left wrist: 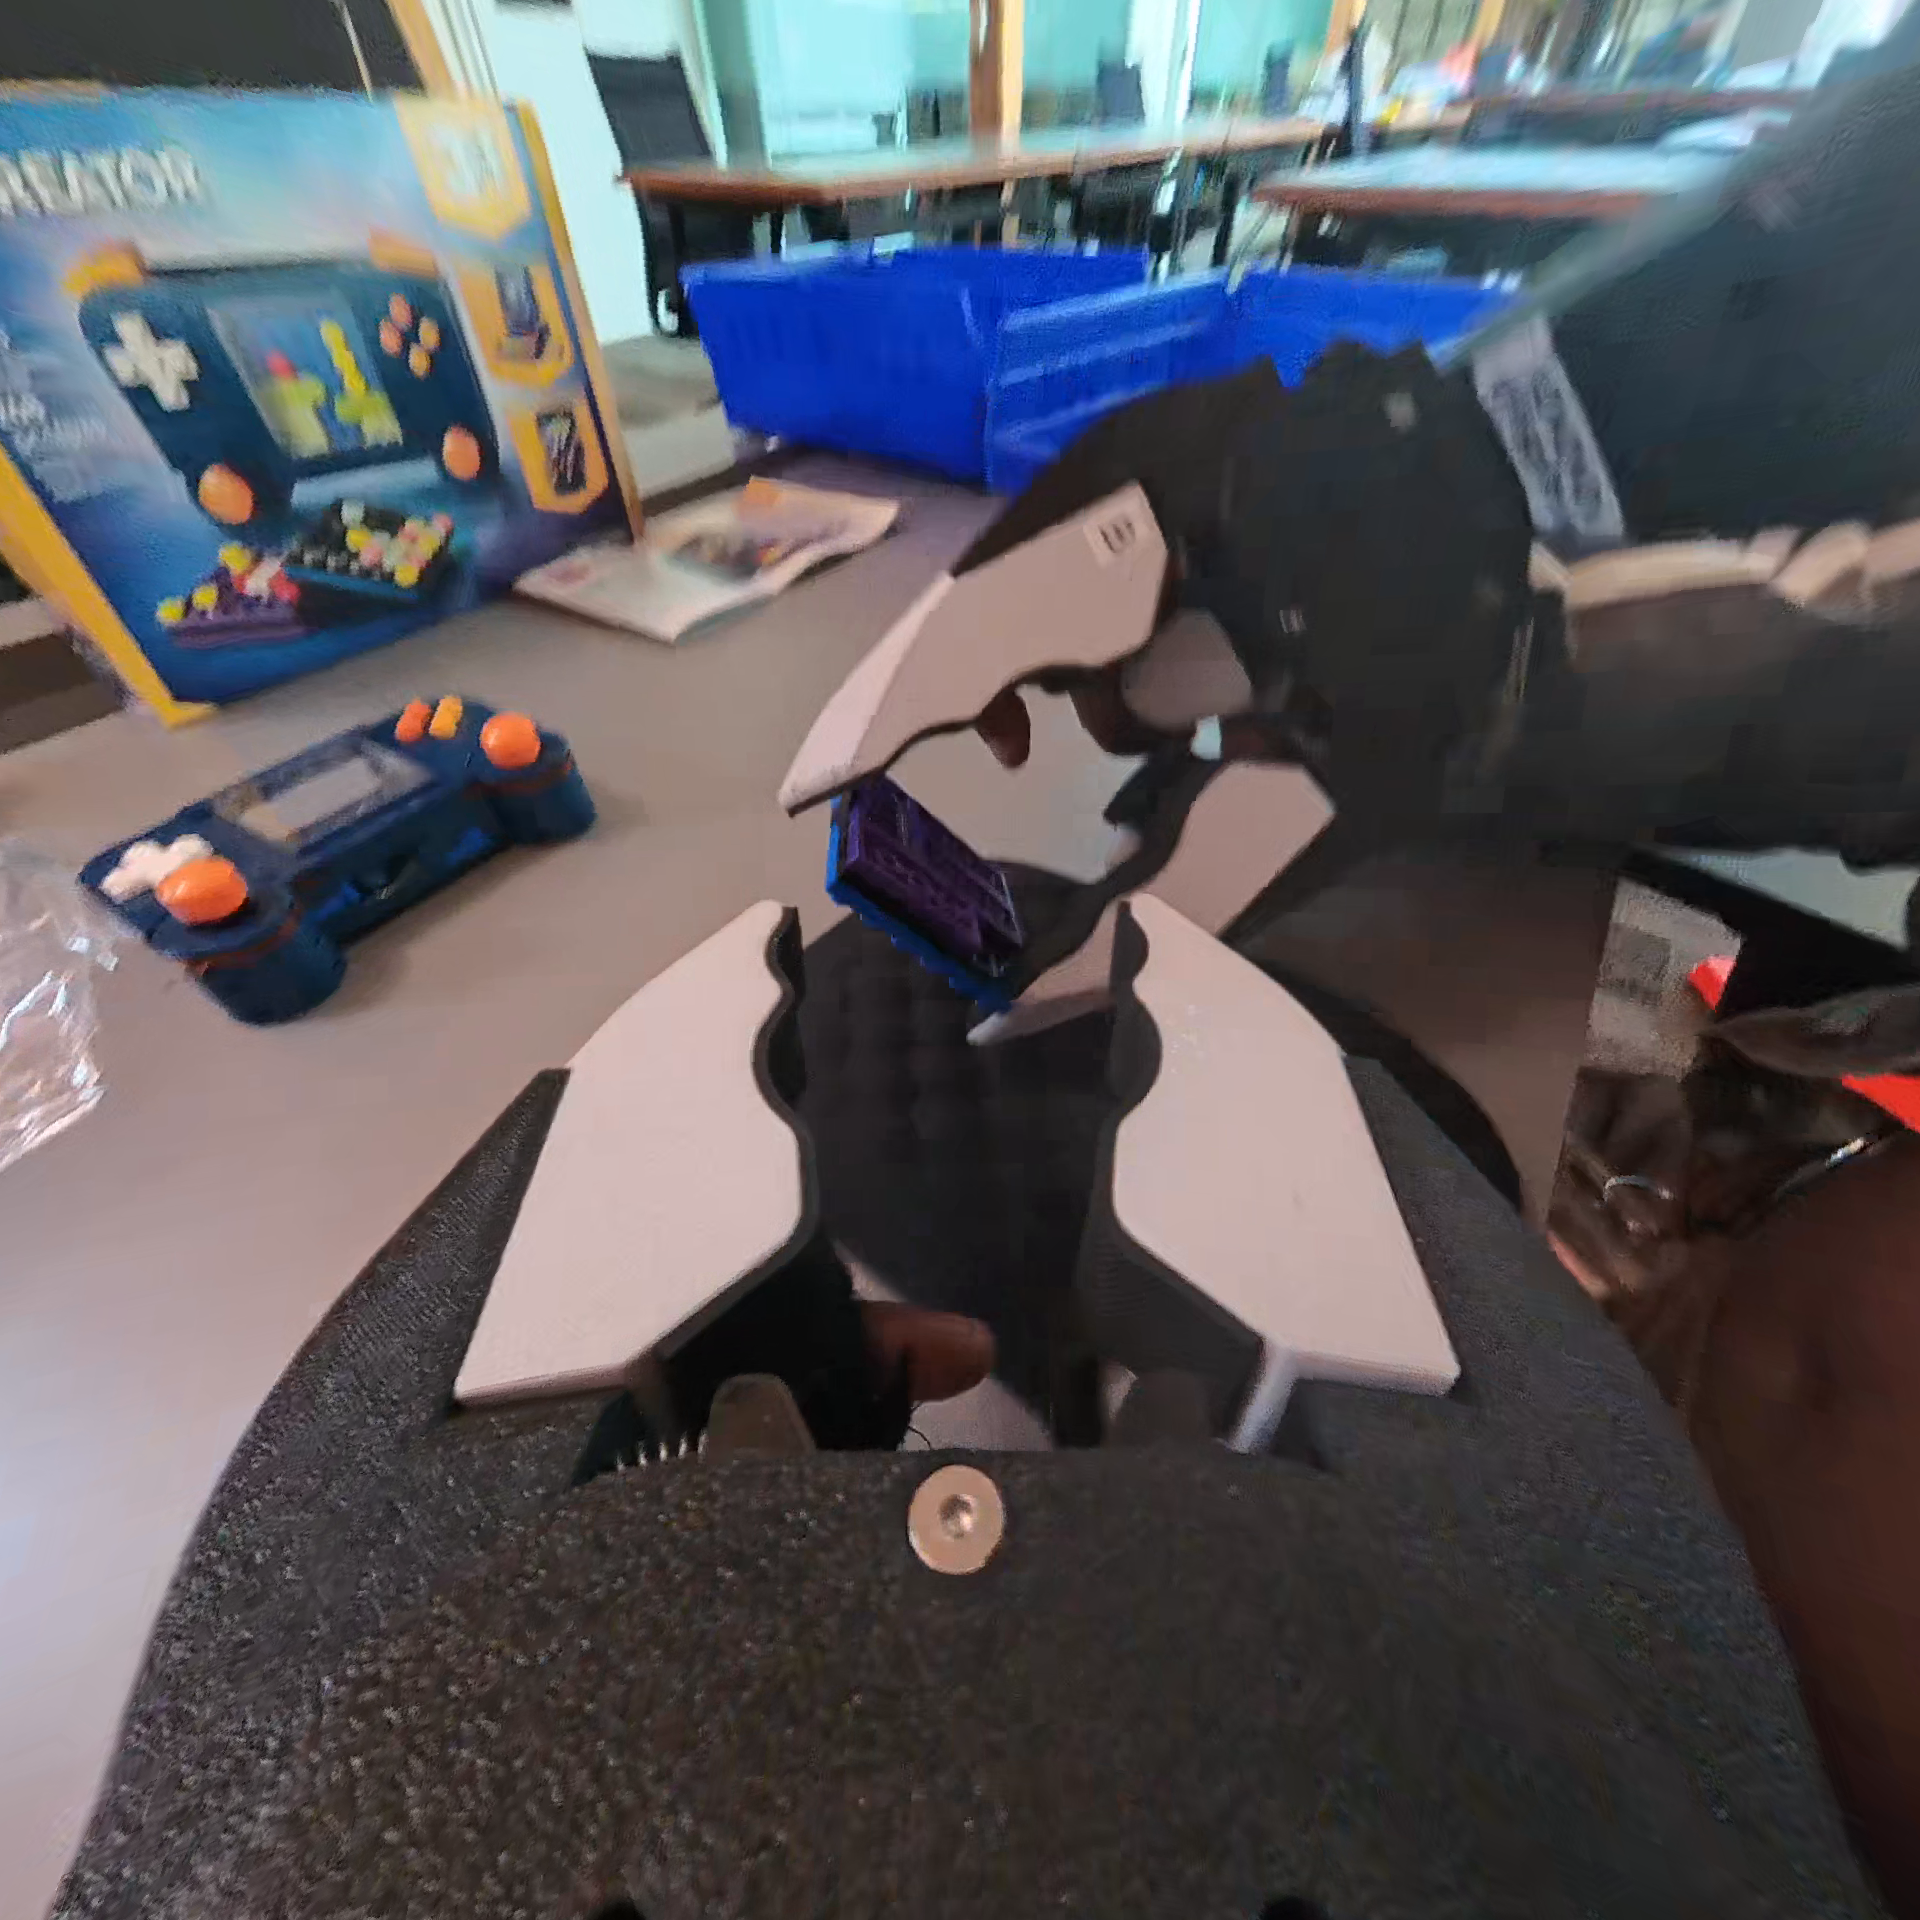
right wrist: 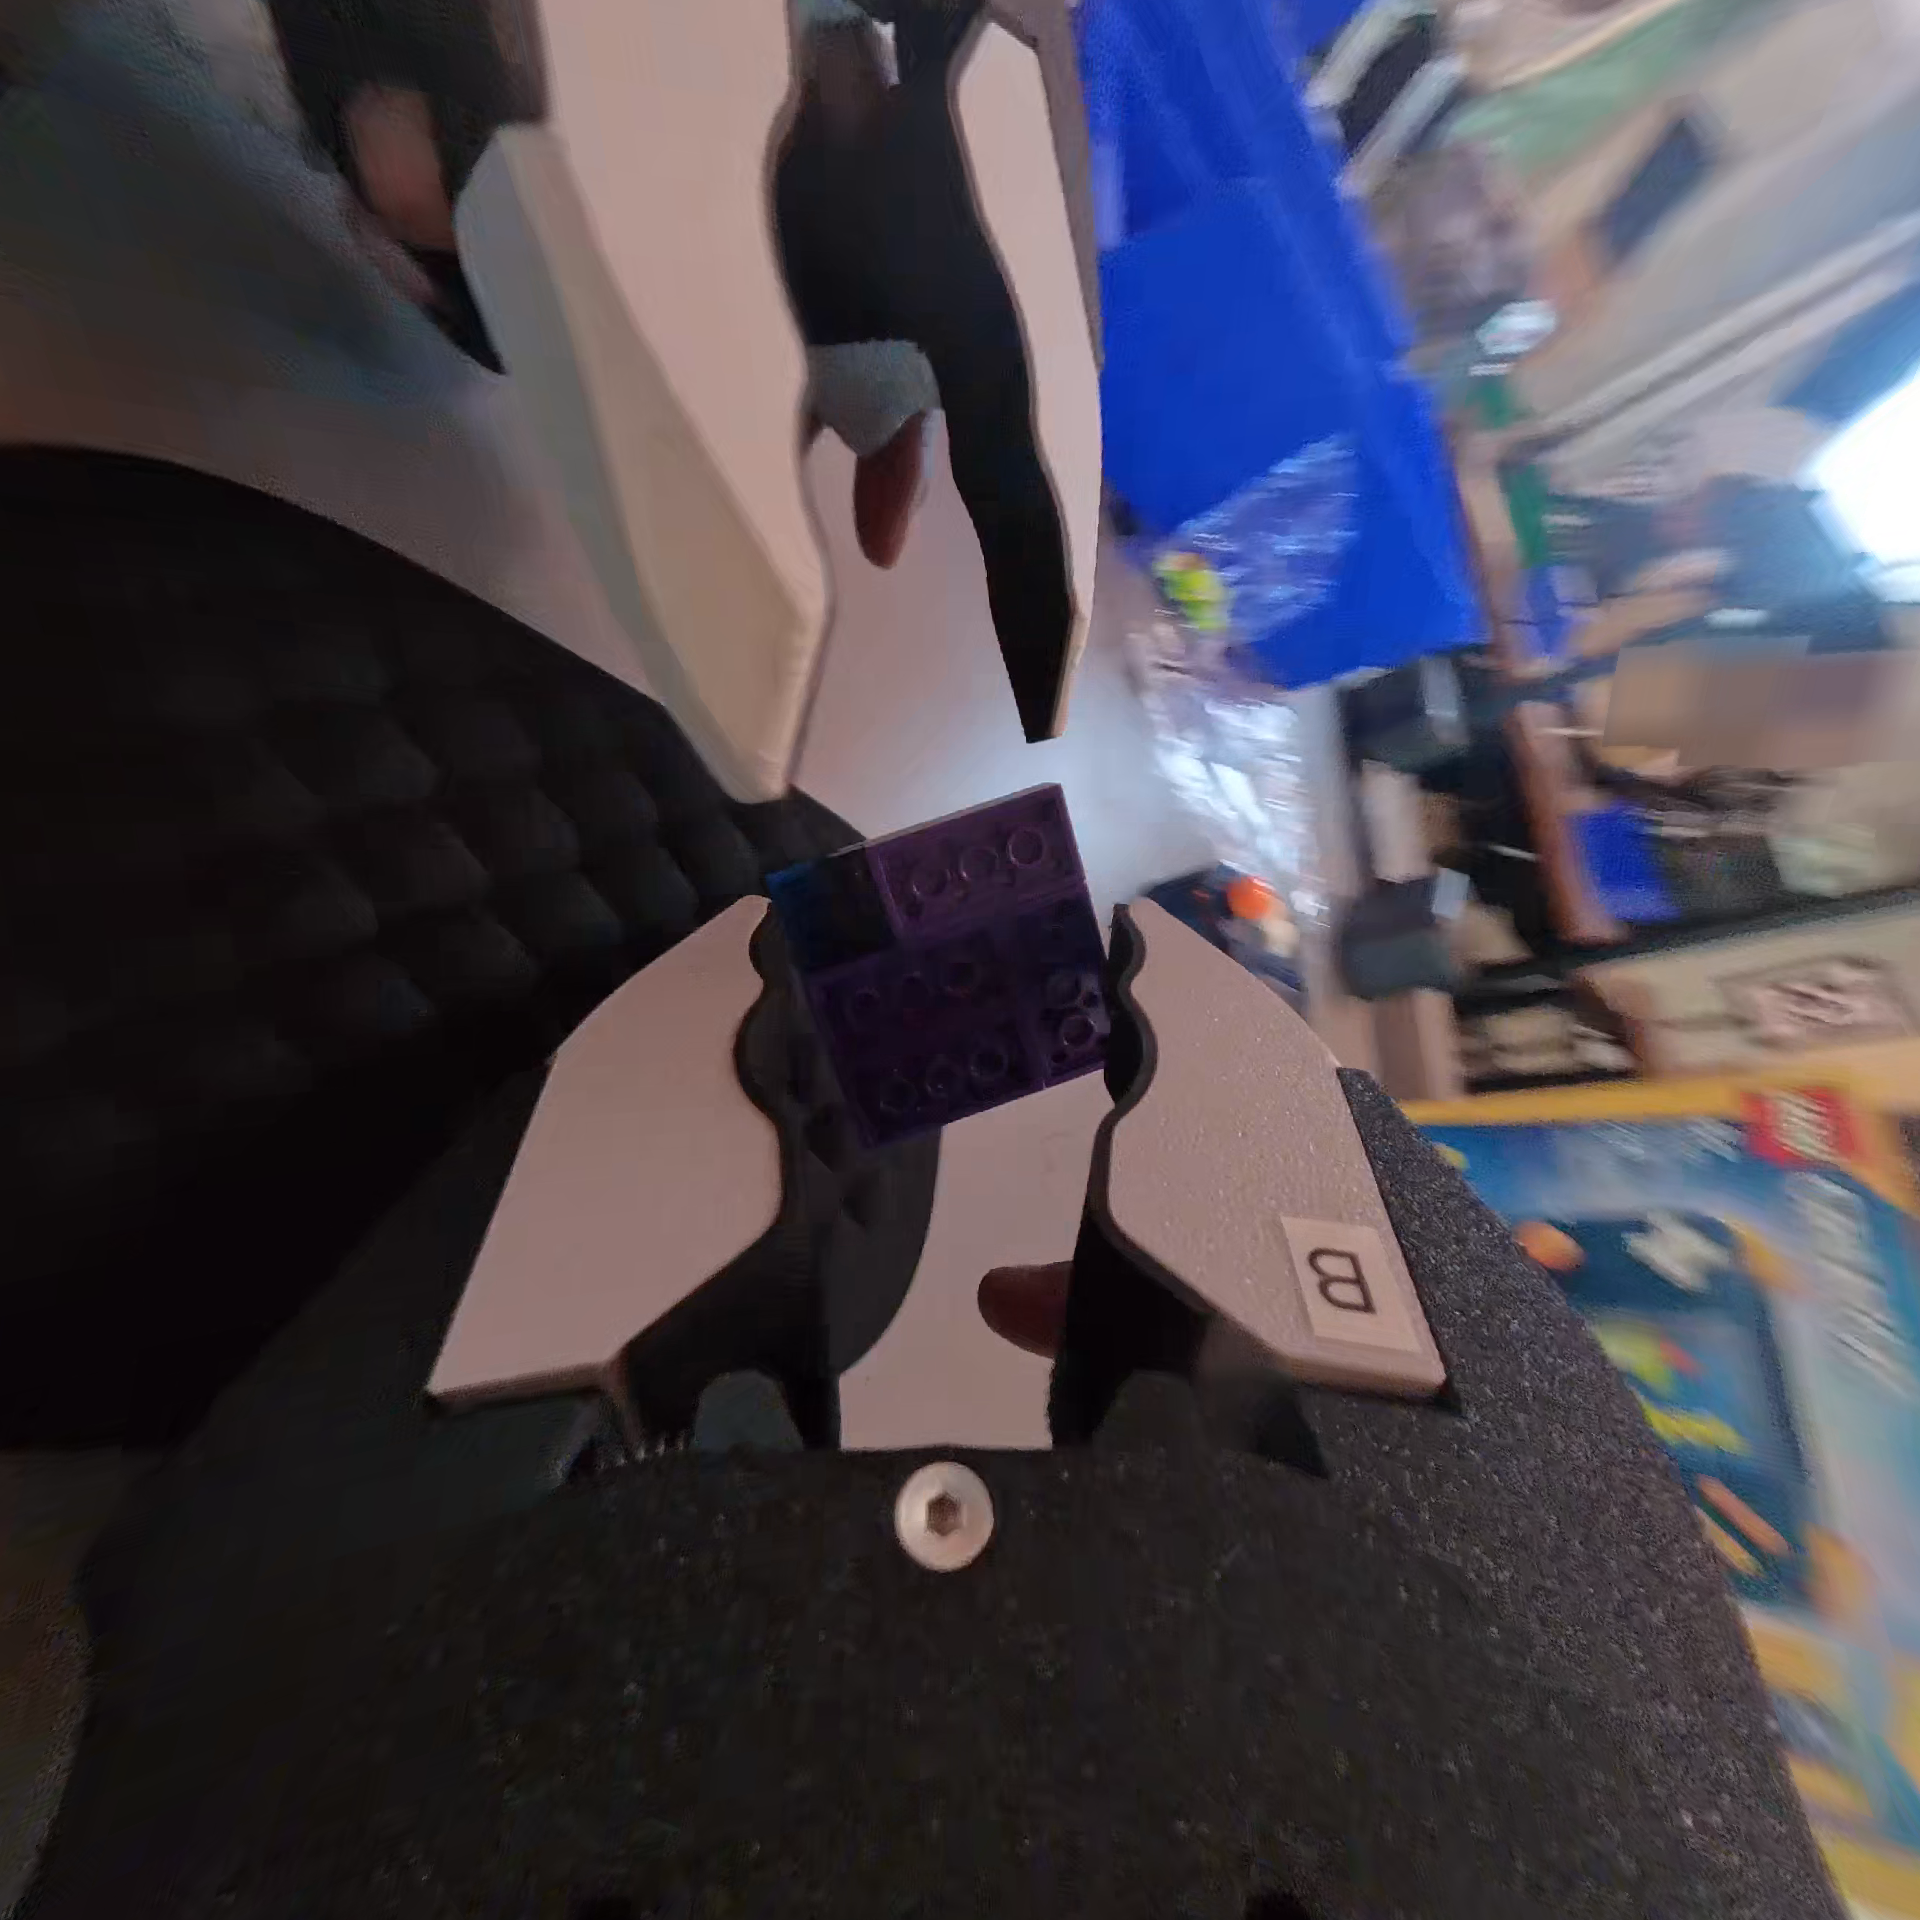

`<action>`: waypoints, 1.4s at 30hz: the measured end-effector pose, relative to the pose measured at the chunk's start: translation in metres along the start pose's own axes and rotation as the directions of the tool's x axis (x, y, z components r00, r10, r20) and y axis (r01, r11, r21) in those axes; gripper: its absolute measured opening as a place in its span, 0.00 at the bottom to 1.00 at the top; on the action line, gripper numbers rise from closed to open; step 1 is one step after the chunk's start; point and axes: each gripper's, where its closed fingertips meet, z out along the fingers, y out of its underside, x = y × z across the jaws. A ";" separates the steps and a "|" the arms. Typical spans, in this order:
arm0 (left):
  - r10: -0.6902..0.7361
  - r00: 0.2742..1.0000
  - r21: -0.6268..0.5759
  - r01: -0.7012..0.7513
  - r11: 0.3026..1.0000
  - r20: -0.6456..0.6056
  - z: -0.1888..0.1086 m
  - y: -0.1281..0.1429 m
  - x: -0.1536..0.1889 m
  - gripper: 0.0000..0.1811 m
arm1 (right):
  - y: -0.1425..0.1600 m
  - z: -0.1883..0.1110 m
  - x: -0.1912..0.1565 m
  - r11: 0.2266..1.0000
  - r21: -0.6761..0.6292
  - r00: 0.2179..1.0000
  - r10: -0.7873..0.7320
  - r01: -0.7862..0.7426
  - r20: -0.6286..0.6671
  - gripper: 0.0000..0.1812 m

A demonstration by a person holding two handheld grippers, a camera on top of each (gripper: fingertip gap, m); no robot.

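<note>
My right gripper (right wrist: 943, 916) is shut on a small purple and blue brick assembly (right wrist: 956, 987), held by its sides with the underside towards the camera. In the left wrist view this gripper (left wrist: 885, 916) comes in from the upper right and holds the brick assembly (left wrist: 925, 904) in the air. My left gripper (left wrist: 956, 912) is open and empty, its tips right by the assembly. In the right wrist view the left gripper (right wrist: 914, 750) hangs just above the assembly, apart from it.
On the grey table (left wrist: 520, 1091) lie a dark blue brick-built game console with orange buttons (left wrist: 343, 842), its picture box (left wrist: 281, 384), an open booklet (left wrist: 717, 561) and a clear plastic bag (left wrist: 42, 997). Blue bins (left wrist: 935, 343) stand behind. A black padded thing (right wrist: 312, 831) sits under the grippers. Left and right tips are no more than a few centimetres apart.
</note>
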 end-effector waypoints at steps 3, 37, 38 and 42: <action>0.043 0.999 -0.016 -0.043 0.999 0.026 0.014 0.002 -0.001 0.24 | -0.001 -0.013 -0.001 1.000 -0.002 0.983 -0.021 0.020 -0.182 0.33; -0.101 0.974 0.600 -0.043 0.799 0.203 -0.014 -0.069 -0.015 0.63 | -0.035 -0.100 0.059 0.341 0.793 0.780 0.574 -0.505 0.250 0.06; -0.074 0.981 0.606 -0.051 0.793 0.179 -0.015 -0.070 -0.010 0.58 | -0.040 -0.100 0.054 0.327 0.785 0.785 0.543 -0.526 0.300 0.06; 0.004 0.994 0.630 -0.075 0.773 0.113 -0.016 -0.072 0.006 0.39 | -0.044 -0.099 0.049 0.239 0.732 0.717 0.532 -0.637 0.451 0.06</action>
